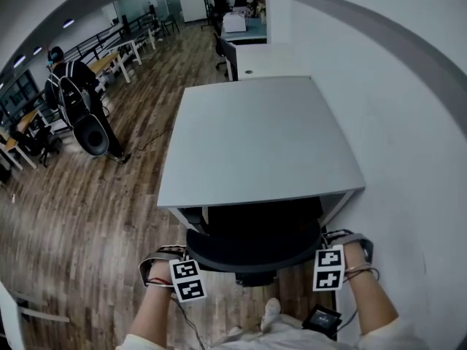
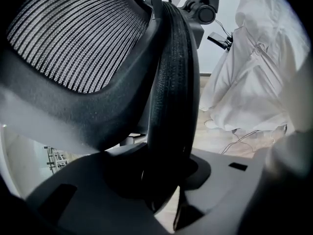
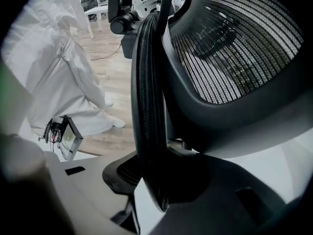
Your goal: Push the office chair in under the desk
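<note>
Grey bench (image 1: 255,137) fills the middle, and the black office chair (image 1: 252,240) sits at its 6 o'clock edge with the seat mostly tucked under. Left tool (image 1: 188,262) is at the chair's 9 o'clock and right tool (image 1: 327,259) at its 3 o'clock. Each one's partway closed, pinching the chair's back edge.

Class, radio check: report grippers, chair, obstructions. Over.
Left gripper, right gripper shut on backrest rim. Chair partly under desk. Nothing seen blocking.
</note>
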The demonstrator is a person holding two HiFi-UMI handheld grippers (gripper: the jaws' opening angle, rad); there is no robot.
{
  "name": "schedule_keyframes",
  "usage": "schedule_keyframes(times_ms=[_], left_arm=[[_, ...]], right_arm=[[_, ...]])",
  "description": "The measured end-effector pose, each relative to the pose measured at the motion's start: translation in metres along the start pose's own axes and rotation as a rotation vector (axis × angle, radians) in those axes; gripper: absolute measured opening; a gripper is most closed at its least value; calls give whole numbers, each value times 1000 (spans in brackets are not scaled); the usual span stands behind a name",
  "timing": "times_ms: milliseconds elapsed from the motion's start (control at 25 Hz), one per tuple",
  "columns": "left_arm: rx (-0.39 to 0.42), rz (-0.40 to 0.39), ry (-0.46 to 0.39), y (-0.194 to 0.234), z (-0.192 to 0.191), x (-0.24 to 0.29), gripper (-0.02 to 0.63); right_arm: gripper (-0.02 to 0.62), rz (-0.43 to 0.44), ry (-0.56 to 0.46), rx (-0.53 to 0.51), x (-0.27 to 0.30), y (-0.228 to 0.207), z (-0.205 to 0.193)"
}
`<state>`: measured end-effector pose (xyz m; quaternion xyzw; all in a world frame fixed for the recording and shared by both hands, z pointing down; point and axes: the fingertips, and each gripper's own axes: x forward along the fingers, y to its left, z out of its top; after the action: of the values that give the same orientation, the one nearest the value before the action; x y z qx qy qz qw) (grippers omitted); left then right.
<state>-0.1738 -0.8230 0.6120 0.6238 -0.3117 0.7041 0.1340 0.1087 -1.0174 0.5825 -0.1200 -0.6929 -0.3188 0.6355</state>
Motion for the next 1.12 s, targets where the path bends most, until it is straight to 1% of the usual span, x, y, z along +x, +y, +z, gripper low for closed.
schedule_keyframes(times_ms=[200, 440, 640, 1120], left_arm=[[-17, 4, 14, 2, 7, 2, 124], [-20, -19, 24, 11, 9, 0, 129], [-26, -3, 4, 18, 11, 8, 129], [-12, 2, -1, 66, 10, 24, 129]], right_arm=[[135, 1, -10, -19, 4, -6, -7], [133, -2, -21, -25, 5, -15, -9], [133, -4, -12, -16, 10, -22, -10], [135, -17, -2, 1, 25, -65, -7]])
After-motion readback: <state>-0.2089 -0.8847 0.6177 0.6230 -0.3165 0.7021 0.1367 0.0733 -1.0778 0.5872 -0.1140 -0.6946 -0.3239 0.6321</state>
